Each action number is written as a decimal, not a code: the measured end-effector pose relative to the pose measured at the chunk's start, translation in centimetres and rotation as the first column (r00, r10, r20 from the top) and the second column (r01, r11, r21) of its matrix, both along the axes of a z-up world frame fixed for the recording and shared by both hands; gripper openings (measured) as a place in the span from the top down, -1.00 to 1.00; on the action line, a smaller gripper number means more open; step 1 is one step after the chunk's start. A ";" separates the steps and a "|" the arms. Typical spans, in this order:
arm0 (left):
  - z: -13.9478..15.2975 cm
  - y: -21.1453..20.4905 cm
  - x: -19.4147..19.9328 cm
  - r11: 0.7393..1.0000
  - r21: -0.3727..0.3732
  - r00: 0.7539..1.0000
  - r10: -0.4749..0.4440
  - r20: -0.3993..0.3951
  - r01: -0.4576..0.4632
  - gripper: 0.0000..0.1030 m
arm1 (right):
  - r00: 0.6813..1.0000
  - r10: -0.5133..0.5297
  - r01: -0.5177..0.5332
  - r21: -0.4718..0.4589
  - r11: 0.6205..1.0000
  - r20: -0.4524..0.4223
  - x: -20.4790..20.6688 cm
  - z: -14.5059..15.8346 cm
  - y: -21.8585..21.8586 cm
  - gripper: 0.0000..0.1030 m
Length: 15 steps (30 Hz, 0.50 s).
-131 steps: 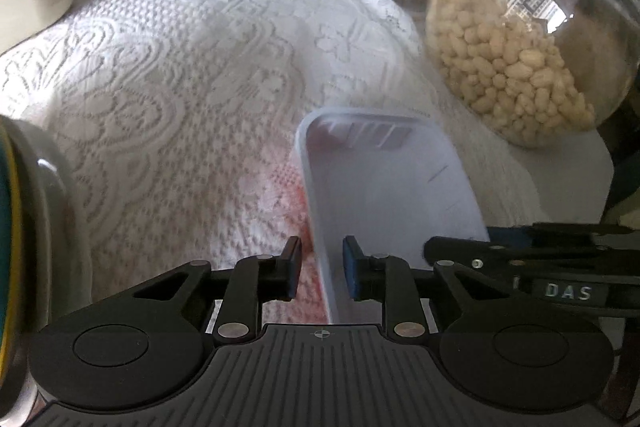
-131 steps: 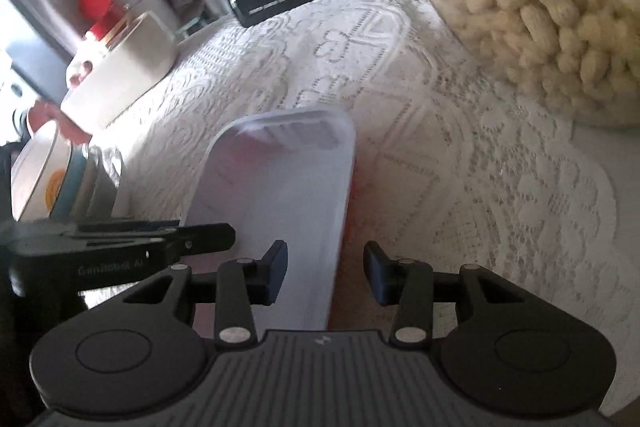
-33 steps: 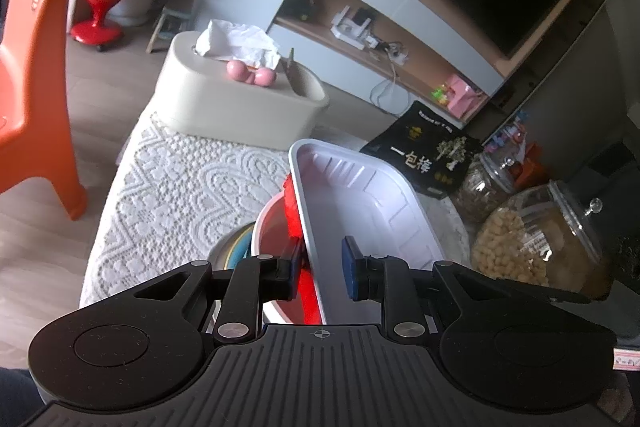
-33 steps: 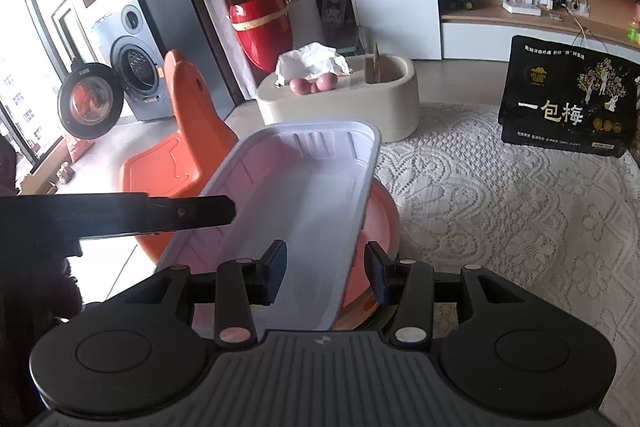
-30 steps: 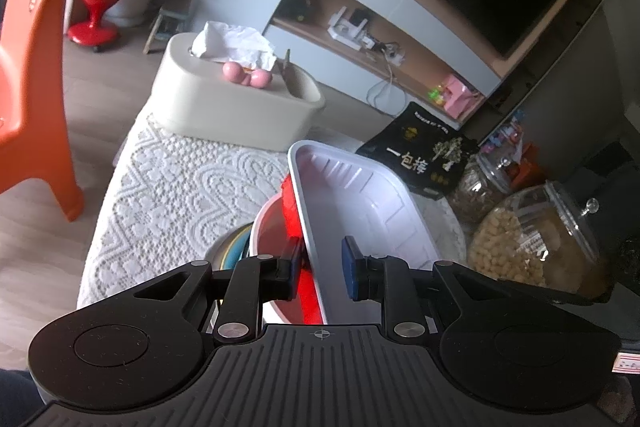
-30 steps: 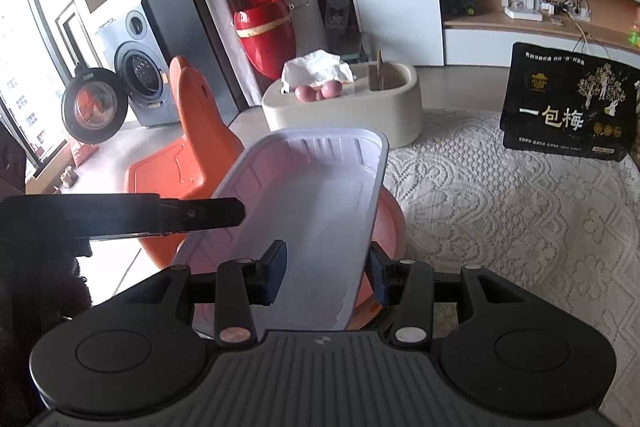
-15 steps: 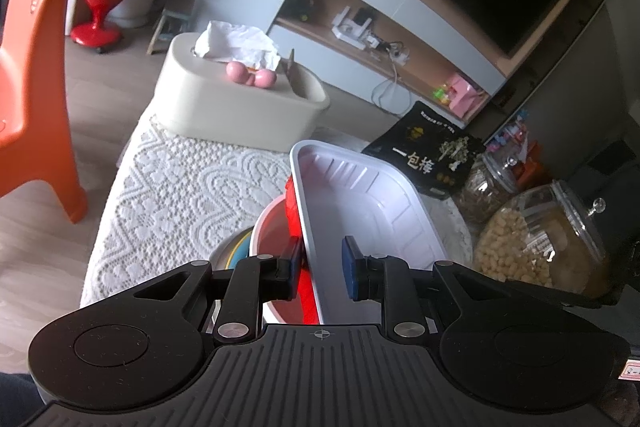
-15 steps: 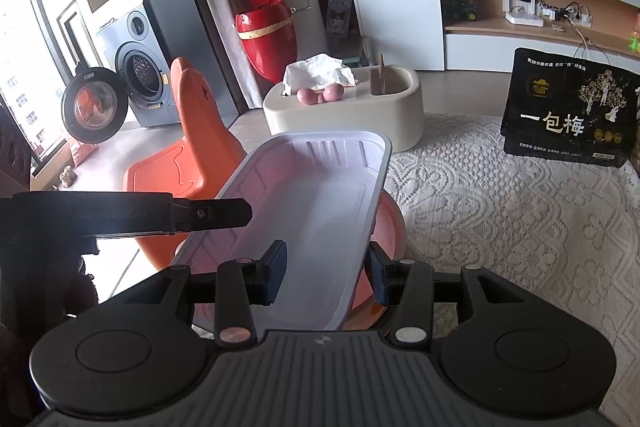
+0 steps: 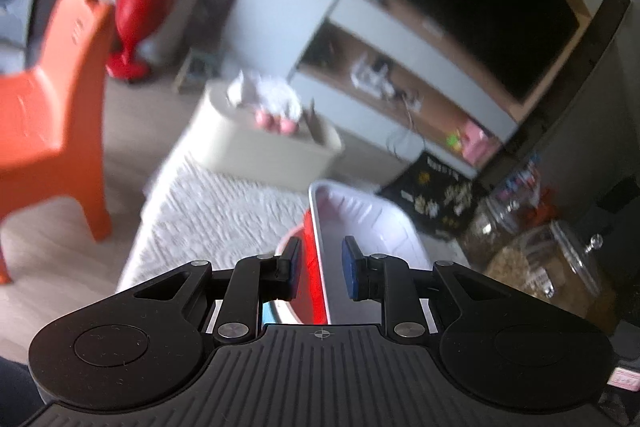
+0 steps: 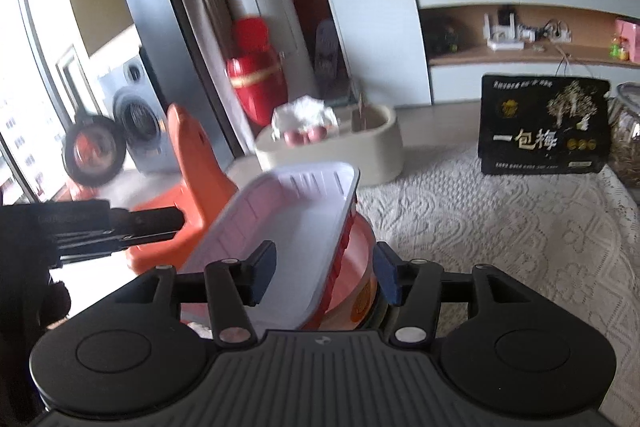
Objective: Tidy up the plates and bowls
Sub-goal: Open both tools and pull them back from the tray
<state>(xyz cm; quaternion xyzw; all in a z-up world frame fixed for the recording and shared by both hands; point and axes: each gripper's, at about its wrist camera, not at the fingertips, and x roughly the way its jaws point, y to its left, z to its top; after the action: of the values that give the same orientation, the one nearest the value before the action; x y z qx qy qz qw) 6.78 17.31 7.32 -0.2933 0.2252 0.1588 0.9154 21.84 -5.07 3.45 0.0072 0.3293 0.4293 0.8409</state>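
The white rectangular plastic tray with red outer walls [image 10: 292, 227] sits tilted on the pink round bowl [image 10: 358, 267], atop a stack near the left edge of the lace-covered table [image 10: 500, 211], probably to nest the dishes in one pile. The right gripper [image 10: 326, 277] is opening, pads clear of the tray's rim between them. The left gripper [image 9: 320, 267] straddles the opposite rim, narrowly parted; whether it pinches, I cannot tell.

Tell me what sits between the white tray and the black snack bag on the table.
Only bare lace tablecloth lies between the white tray and the black snack bag, shown in the right wrist view.
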 end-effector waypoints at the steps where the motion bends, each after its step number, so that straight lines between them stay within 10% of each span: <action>1: 0.3 -0.8 -0.8 0.999 0.034 1.000 0.010 0.015 -0.010 0.54 | 1.000 -0.008 0.008 0.017 1.000 0.013 -0.5 0.3 -0.6 -0.10; 6: 0.1 -7.2 -5.4 0.973 0.228 1.000 0.024 0.007 -0.025 0.57 | 0.998 -0.063 0.061 0.045 0.997 0.031 -4.1 0.8 -4.2 -0.24; 15: -2.7 -14.6 -9.6 0.959 0.270 0.985 -0.035 -0.171 0.081 0.67 | 0.996 -0.086 0.086 -0.057 0.995 -0.007 -12.4 -2.0 -8.3 -0.31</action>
<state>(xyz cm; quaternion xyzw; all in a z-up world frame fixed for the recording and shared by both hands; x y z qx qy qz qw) -2.83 2.68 4.64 -0.1421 0.2841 0.1851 0.9300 9.49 -13.37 1.42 -0.0005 0.3449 0.3832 0.8569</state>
